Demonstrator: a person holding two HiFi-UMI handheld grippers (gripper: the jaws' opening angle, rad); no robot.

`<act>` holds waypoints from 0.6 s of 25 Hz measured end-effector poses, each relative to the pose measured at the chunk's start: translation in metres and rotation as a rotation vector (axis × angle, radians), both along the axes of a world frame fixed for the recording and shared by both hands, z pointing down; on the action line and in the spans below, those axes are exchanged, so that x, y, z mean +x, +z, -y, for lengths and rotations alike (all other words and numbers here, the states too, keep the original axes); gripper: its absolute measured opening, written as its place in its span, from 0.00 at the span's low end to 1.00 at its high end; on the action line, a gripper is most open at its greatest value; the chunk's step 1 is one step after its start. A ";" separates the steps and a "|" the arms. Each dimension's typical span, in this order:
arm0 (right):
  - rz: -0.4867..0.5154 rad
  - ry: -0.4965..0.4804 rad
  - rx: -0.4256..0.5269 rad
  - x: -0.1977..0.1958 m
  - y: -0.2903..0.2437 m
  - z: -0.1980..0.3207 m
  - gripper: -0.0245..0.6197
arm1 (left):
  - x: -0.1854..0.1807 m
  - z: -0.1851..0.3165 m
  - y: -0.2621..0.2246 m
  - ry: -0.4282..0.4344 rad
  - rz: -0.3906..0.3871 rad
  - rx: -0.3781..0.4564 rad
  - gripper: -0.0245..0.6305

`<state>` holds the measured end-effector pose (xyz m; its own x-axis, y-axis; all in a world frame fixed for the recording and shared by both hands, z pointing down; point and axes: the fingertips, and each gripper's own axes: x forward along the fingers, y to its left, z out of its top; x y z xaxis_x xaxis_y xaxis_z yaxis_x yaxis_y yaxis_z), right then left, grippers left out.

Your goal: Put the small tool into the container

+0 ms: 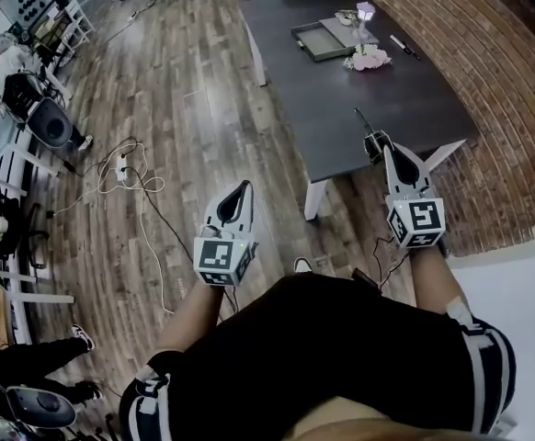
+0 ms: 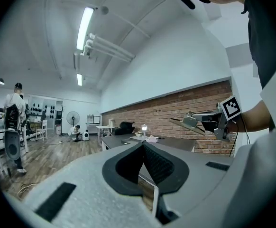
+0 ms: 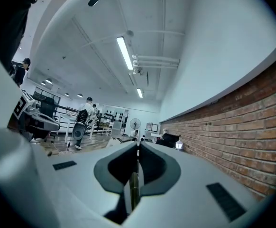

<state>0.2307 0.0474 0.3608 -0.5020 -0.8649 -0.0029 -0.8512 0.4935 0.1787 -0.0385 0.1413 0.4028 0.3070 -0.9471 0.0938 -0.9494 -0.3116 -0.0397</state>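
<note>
Left gripper (image 1: 244, 186) jaws together, empty. Right gripper (image 1: 376, 141) clamped on thin tool (image 1: 362, 120). Container (image 1: 321, 40) well apart, across table (image 1: 341, 99). Risk: narrow grip lets tool pivot or slip during long carry.

matt plastic left gripper (image 1: 245, 186) — wood floor (image 1: 194, 108), brick wall (image 1: 497, 72).

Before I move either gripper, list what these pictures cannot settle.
- Small tool: the right gripper view shows only a thin edge between the shut jaws of the right gripper; its kind is unclear.
- Tray: too small in the head view to see inside.
- Table: mostly hidden behind the left gripper in its view.
</note>
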 end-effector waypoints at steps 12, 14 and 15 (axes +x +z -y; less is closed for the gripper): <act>0.047 -0.037 0.036 -0.004 -0.011 0.058 0.04 | 0.018 0.064 -0.010 0.041 0.045 0.010 0.05; 0.061 -0.039 0.034 -0.003 -0.012 0.067 0.04 | 0.019 0.073 -0.009 0.041 0.053 0.007 0.05; 0.072 -0.039 0.032 -0.001 -0.013 0.072 0.04 | 0.020 0.078 -0.010 0.041 0.056 0.009 0.05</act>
<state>0.2293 -0.0250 0.3480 -0.5328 -0.8435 -0.0678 -0.8427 0.5215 0.1342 -0.0186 0.0637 0.3924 0.3401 -0.9347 0.1037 -0.9320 -0.3497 -0.0950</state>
